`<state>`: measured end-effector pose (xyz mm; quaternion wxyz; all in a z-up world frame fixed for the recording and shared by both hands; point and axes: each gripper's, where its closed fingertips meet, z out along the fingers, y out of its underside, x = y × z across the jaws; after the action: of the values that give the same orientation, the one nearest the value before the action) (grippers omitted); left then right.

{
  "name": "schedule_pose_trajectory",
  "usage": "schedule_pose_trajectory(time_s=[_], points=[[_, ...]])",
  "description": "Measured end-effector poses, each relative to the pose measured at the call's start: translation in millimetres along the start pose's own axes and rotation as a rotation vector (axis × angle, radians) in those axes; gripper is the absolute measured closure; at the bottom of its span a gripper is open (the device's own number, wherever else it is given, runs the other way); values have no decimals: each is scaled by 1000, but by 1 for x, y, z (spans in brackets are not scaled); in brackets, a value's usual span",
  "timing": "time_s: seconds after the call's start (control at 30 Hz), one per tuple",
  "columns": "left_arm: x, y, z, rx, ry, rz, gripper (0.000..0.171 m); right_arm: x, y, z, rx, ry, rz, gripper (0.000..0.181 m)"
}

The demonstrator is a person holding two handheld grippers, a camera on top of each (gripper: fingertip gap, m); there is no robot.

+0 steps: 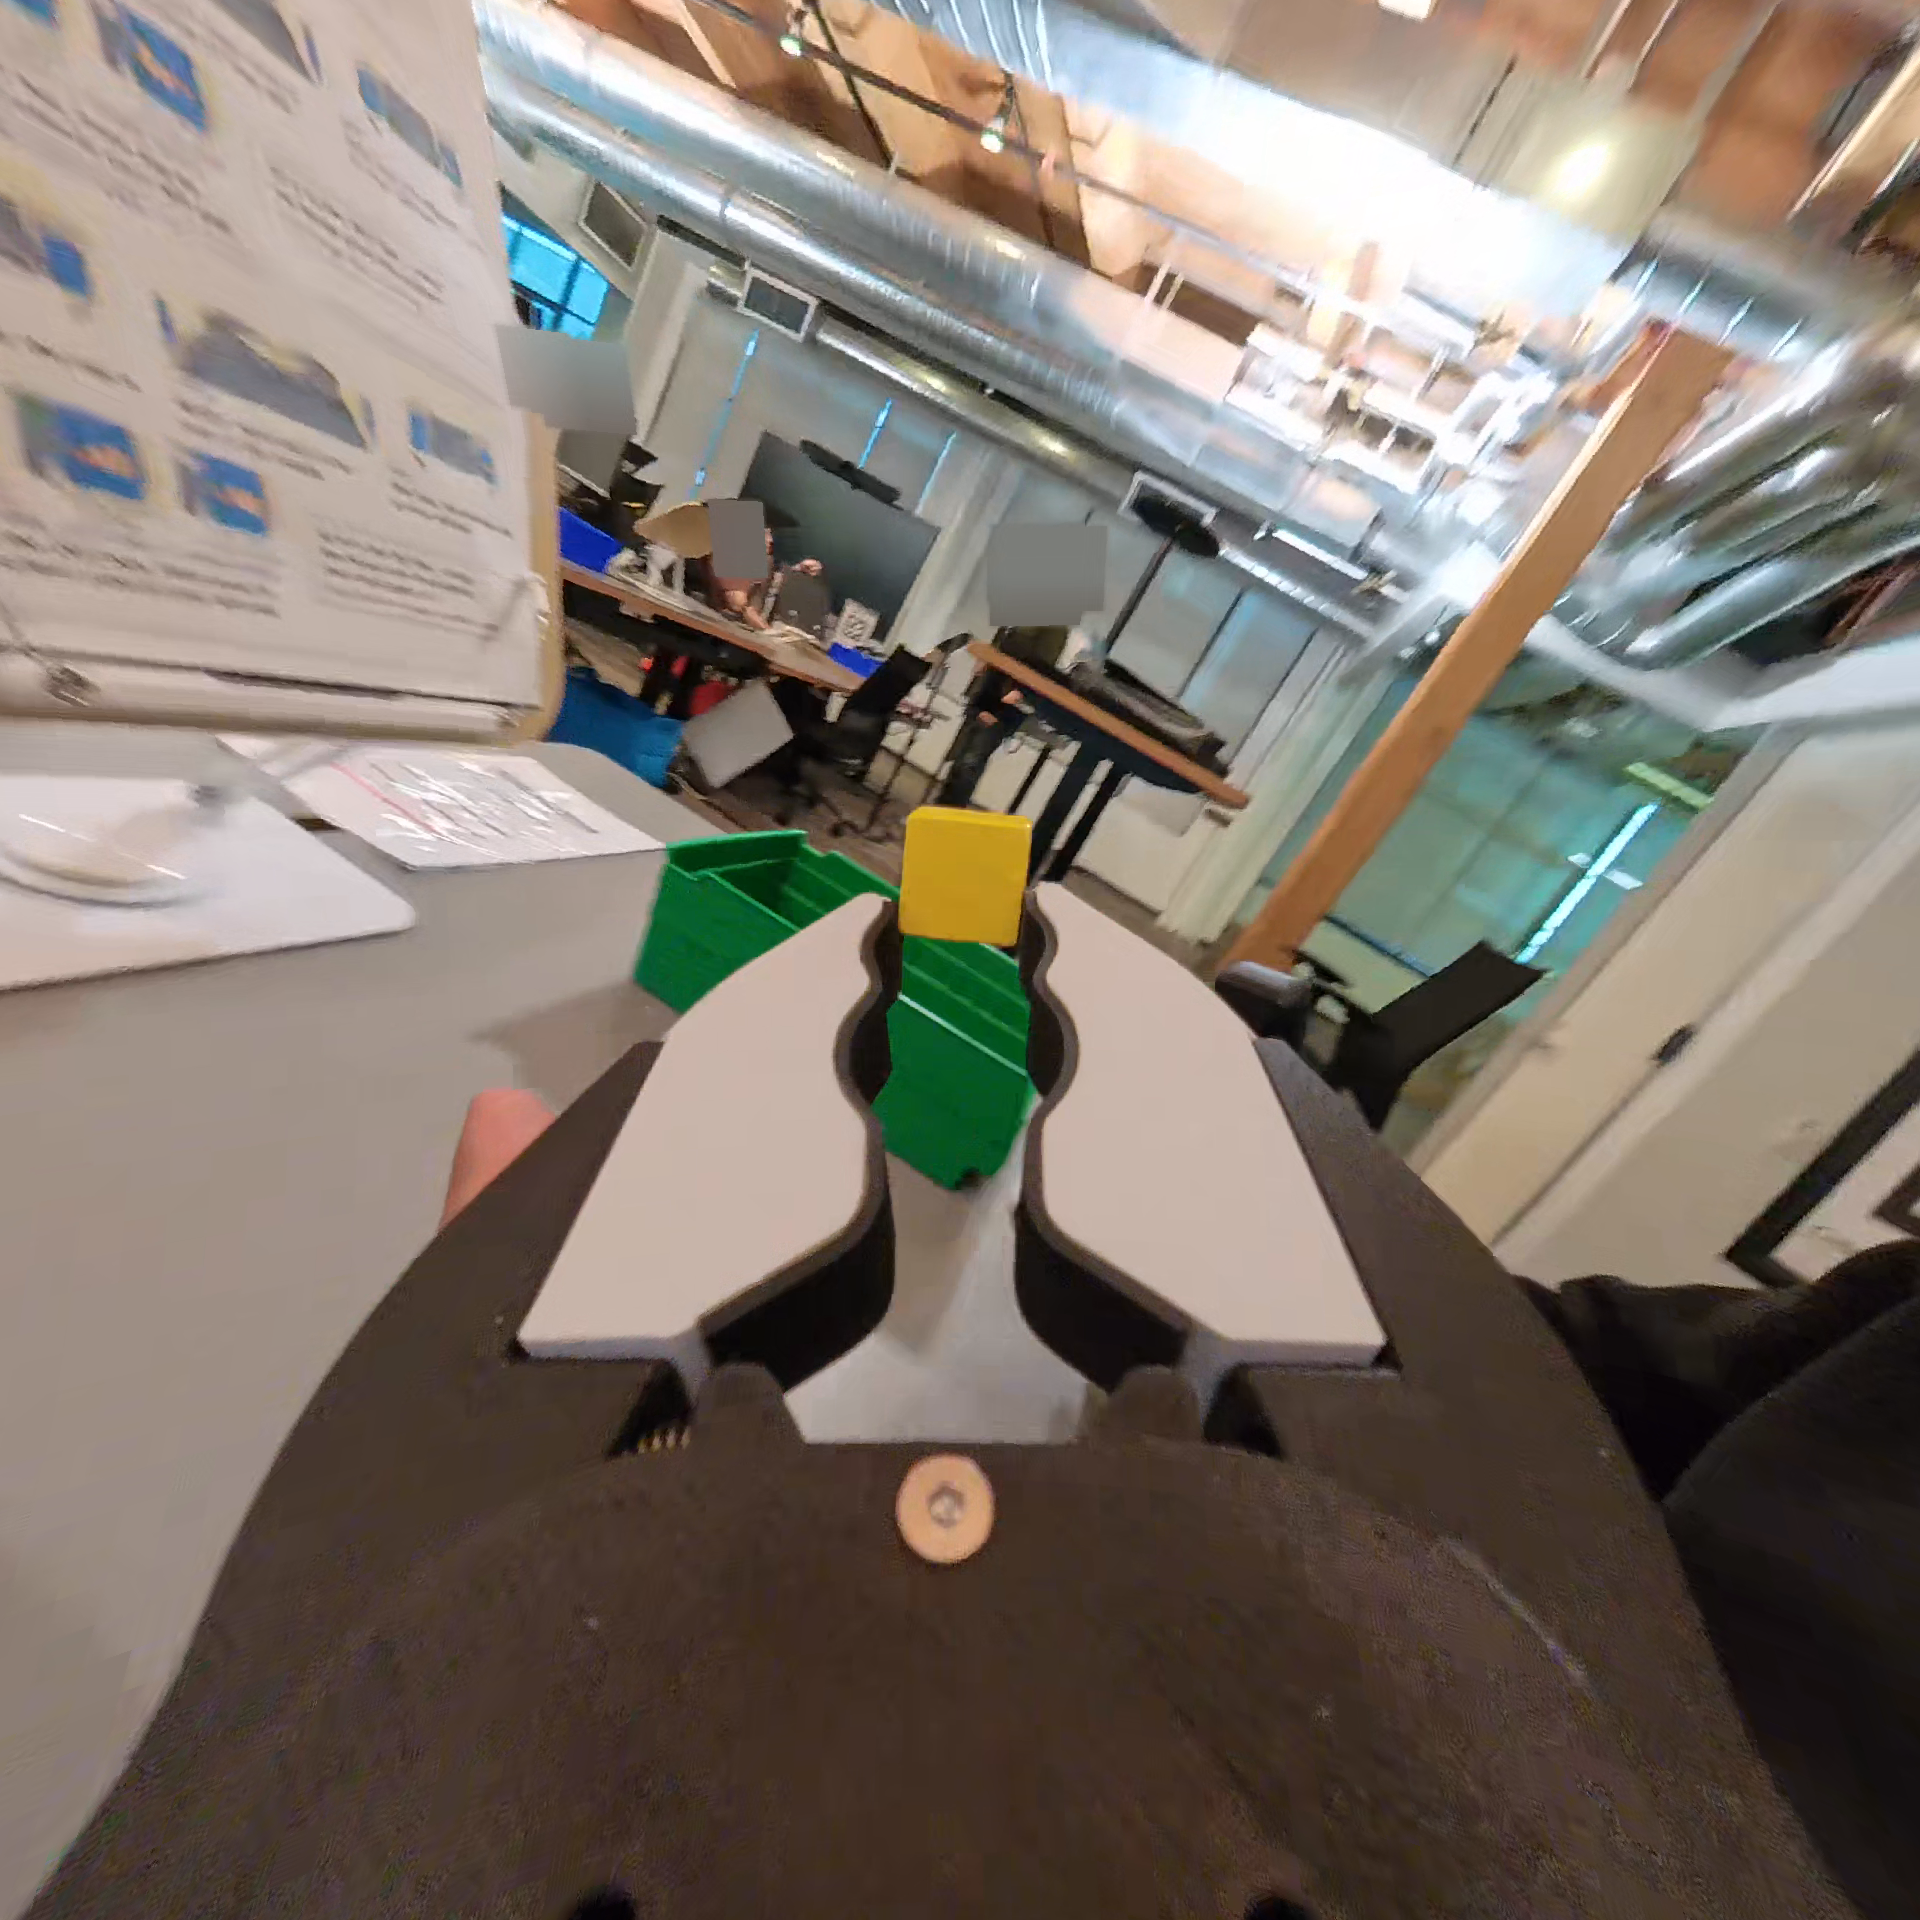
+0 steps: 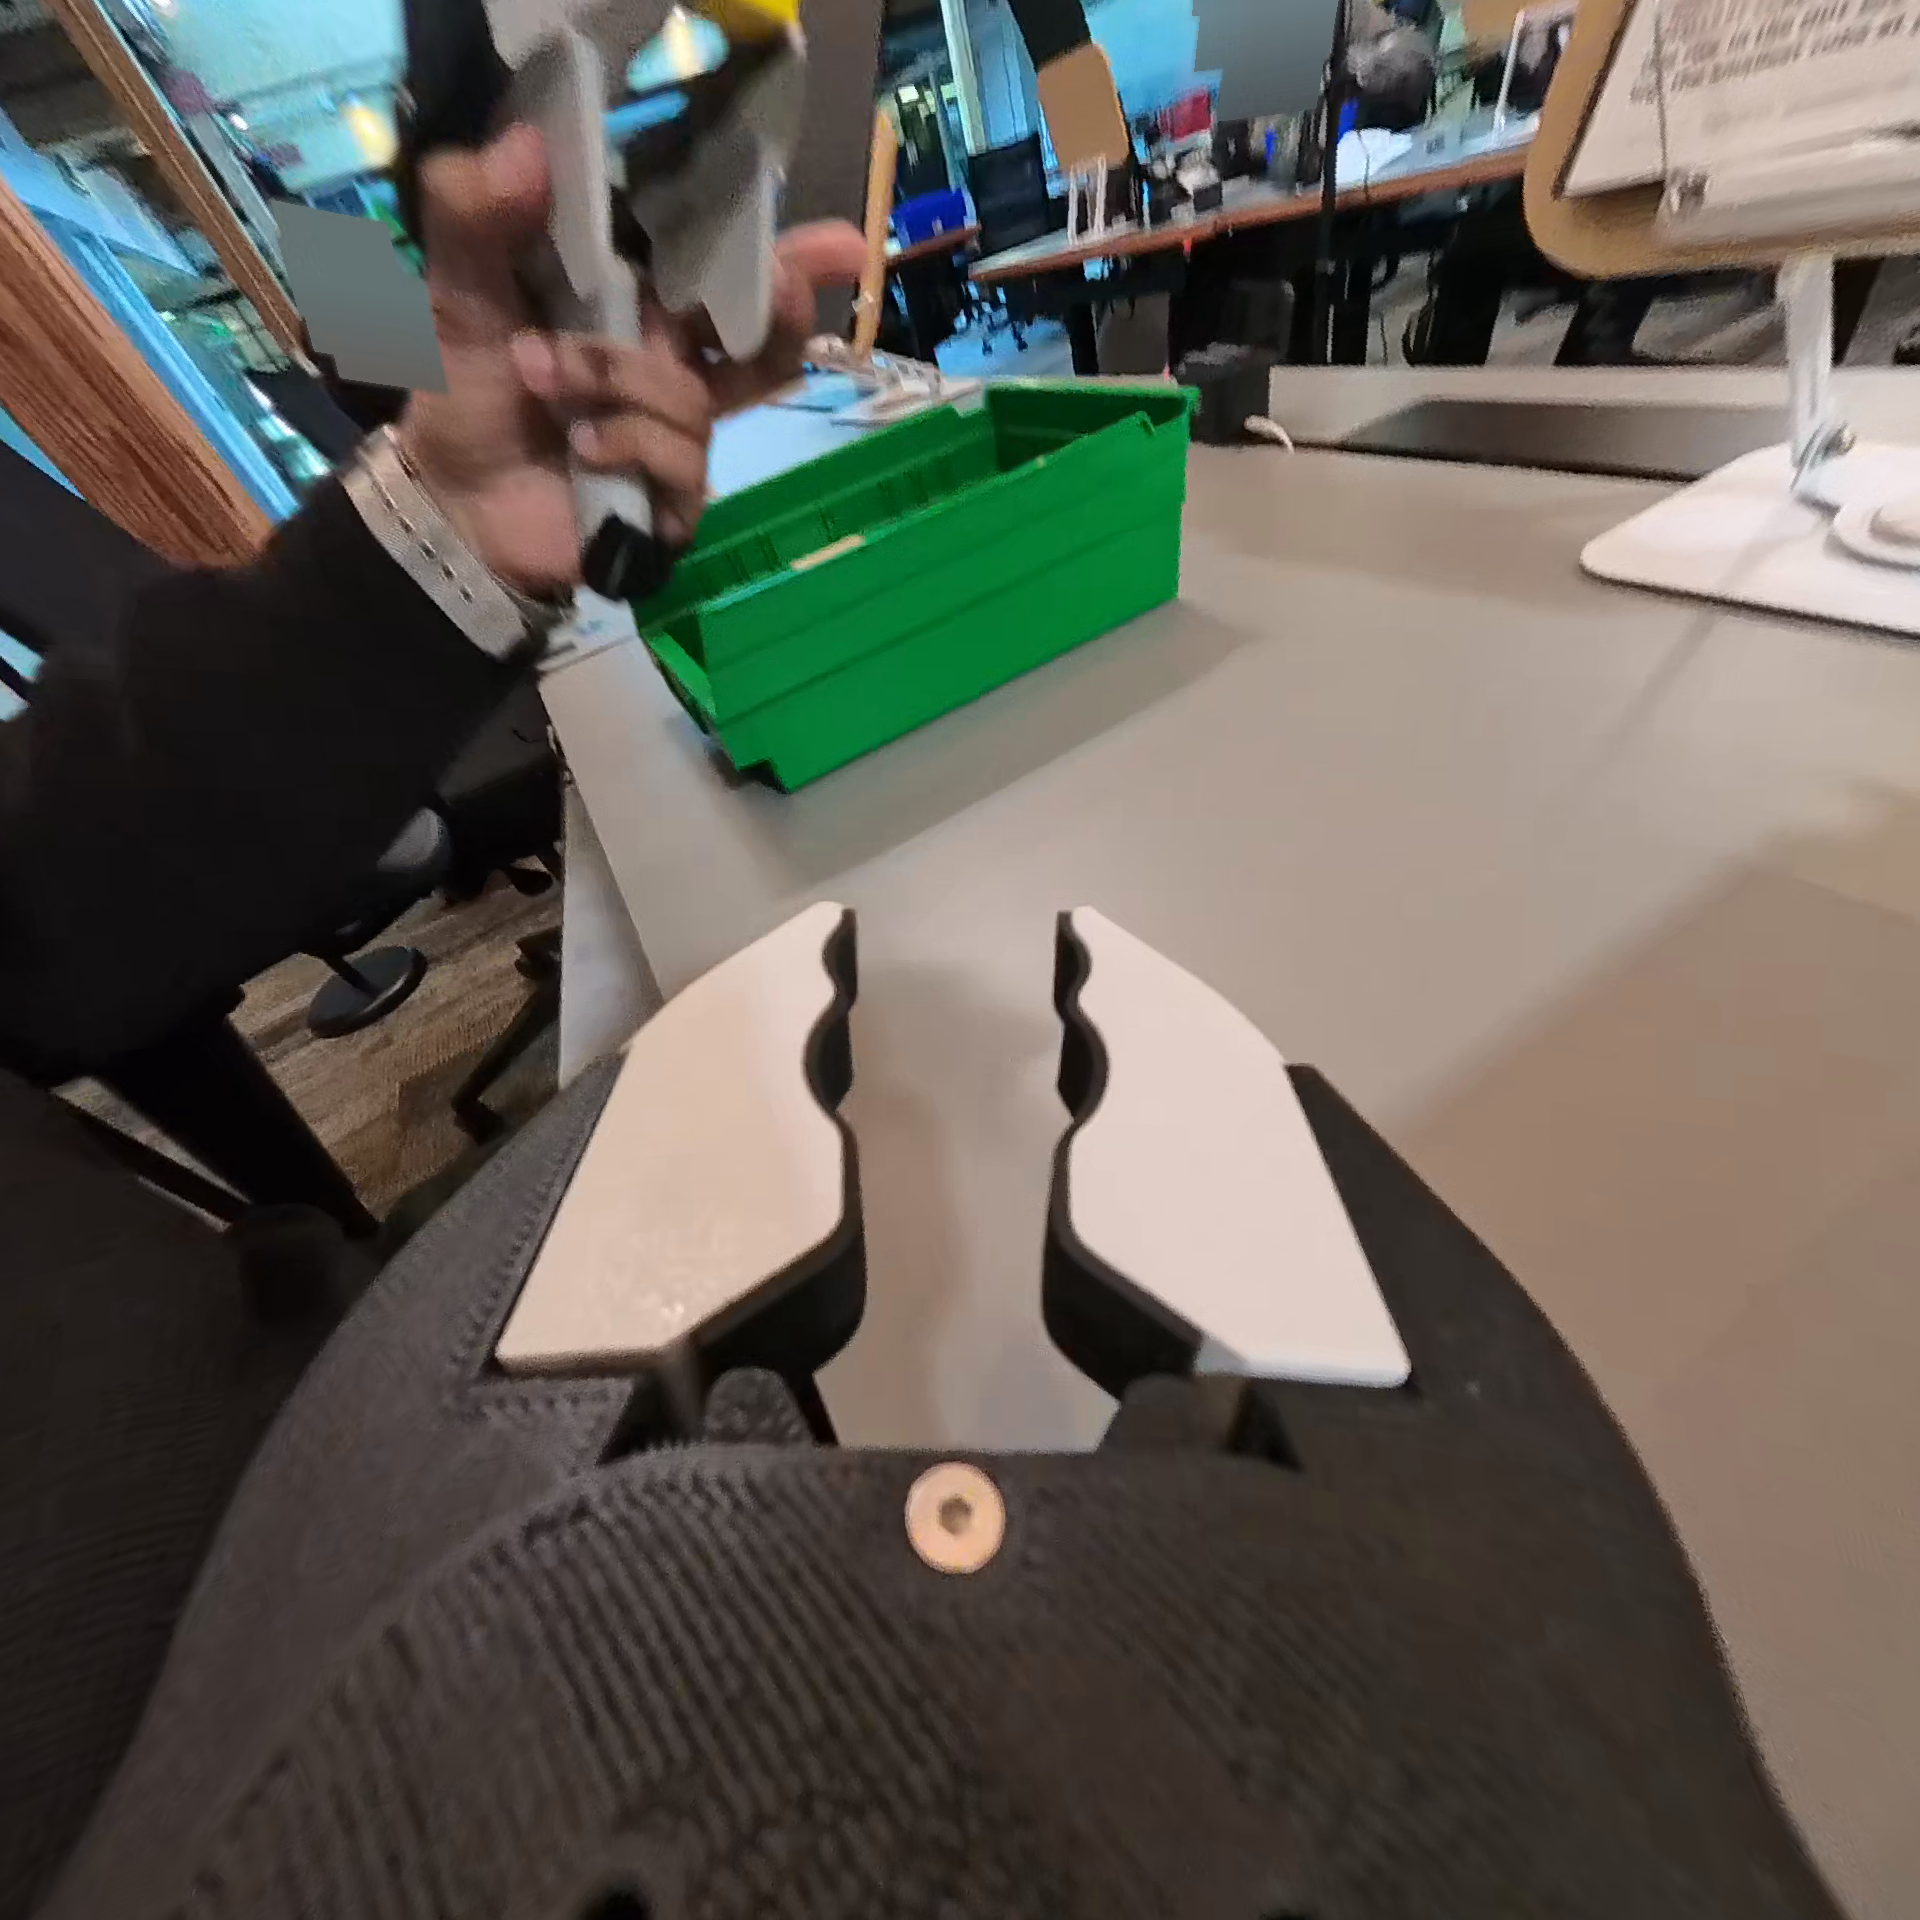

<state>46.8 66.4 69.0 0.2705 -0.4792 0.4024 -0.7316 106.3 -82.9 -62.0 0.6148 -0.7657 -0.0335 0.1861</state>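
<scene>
My left gripper is shut on a yellow block, pinched at its fingertips and held in the air above a green plastic bin on the grey table. In the right wrist view the same bin sits near the table's left edge, with a pale flat piece inside it. The left gripper and the hand holding it hover above the bin's left end, the yellow block just showing at the top edge. My right gripper is open and empty, low over the bare table.
A white stand base carrying a tilted board with printed sheets stands on the table's far side. A clear sleeve with paper lies near it. The table edge drops off to the left, with chairs and desks beyond.
</scene>
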Motion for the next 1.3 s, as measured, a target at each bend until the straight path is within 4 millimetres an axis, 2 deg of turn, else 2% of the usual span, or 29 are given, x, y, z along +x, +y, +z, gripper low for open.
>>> schedule_pose_trajectory(time_s=[0.07,0.23,0.33,0.47,0.6,0.73,0.97,1.17,1.3], points=[[13,21,11,-4,38,-47,149,-8,-10,-9,55,-13,-19,141],[46,89,29,-79,88,-81,149,-25,-33,-26,215,-53,12,137],[59,117,35,-86,120,-127,149,-38,-34,-31,235,-129,75,142],[74,147,44,-168,184,-143,149,-48,-33,-36,245,-148,93,147],[86,155,49,-189,251,-151,149,-53,-31,-35,237,-158,31,159],[87,159,50,-210,268,-128,150,-52,-31,-30,238,-191,65,150],[88,170,48,-229,297,-92,150,-57,-48,-44,345,-269,126,147],[98,170,45,-192,293,-37,150,-66,-41,-30,272,-334,128,139],[98,169,41,-182,271,-25,150,-73,-38,-19,248,-359,107,142]])
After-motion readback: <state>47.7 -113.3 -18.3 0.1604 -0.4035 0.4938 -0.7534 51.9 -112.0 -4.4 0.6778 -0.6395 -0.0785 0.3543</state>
